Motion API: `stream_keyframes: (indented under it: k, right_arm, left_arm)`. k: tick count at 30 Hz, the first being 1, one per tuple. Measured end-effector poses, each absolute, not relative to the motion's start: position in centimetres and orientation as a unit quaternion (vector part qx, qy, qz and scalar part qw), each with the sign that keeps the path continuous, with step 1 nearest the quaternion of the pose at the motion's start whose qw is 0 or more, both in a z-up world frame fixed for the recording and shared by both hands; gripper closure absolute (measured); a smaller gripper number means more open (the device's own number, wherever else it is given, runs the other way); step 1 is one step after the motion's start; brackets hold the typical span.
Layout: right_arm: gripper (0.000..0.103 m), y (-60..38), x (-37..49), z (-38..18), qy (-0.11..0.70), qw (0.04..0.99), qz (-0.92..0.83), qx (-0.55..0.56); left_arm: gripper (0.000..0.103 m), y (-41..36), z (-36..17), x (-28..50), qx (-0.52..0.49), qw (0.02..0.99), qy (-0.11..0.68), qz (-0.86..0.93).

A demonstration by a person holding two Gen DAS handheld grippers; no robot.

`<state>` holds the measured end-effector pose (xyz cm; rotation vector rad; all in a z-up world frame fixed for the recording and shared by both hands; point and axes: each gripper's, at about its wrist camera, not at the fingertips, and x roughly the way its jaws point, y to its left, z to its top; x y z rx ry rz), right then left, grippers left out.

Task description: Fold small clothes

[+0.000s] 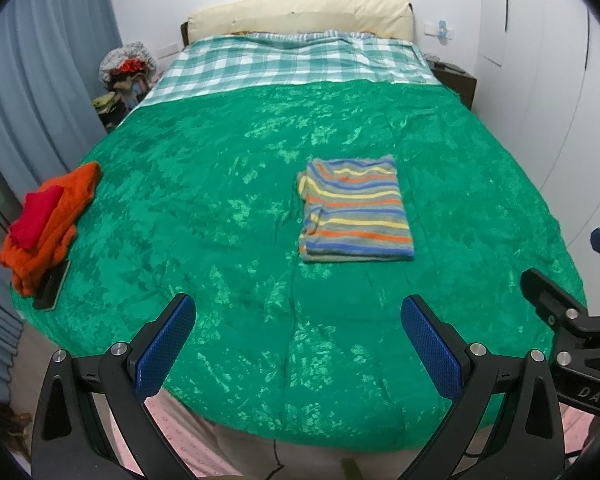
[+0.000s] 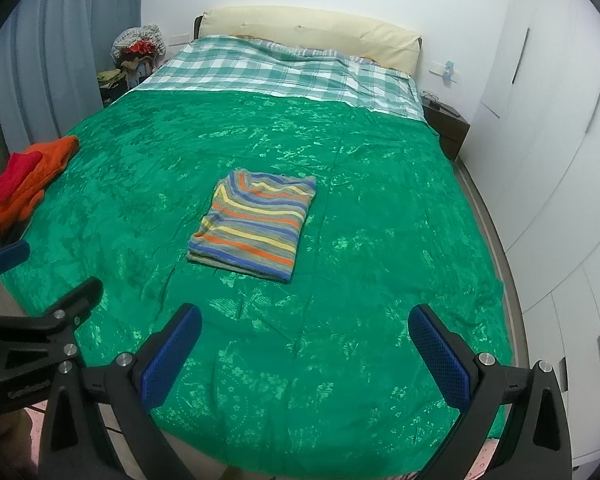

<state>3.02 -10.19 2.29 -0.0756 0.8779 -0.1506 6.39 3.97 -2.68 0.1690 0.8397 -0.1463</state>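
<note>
- Small clothes are the job, and one piece, a striped knit garment in grey, blue, orange and yellow (image 1: 356, 210), lies folded into a neat rectangle well ahead of both tools.
- Left hand-held gripper (image 1: 298, 344): blue-padded jaws spread wide, holding nothing, hovering over the near edge of the bed.
- Right hand-held gripper (image 2: 305, 354): likewise spread and empty, just beside the left one, whose black frame shows at the edge of its view.
- Beneath and ahead of both stretches the shiny green patterned bedspread (image 1: 228, 168); the striped piece rests flat on it, touching neither tool.
- Far off to the left of the left tool sits a loose heap of orange and red clothes (image 1: 46, 224) at the bed's edge, a dark flat object beside it.
- Judgement: the striped piece looks finished, so this seems a pause between items.
- Next move probably calls for reaching left to the heap, pinching one garment and spreading it flat on open bedspread.
</note>
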Motion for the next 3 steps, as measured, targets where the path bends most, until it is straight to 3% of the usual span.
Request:
stream_keyframes:
  k: [3]
  right_arm:
    - [0.001, -10.24, 2.98, 2.37, 0.423, 0.902, -0.074, -0.035]
  left_arm:
    - [0.0, 3.83, -2.35, 6.3, 0.089, 0.91, 0.4, -0.072]
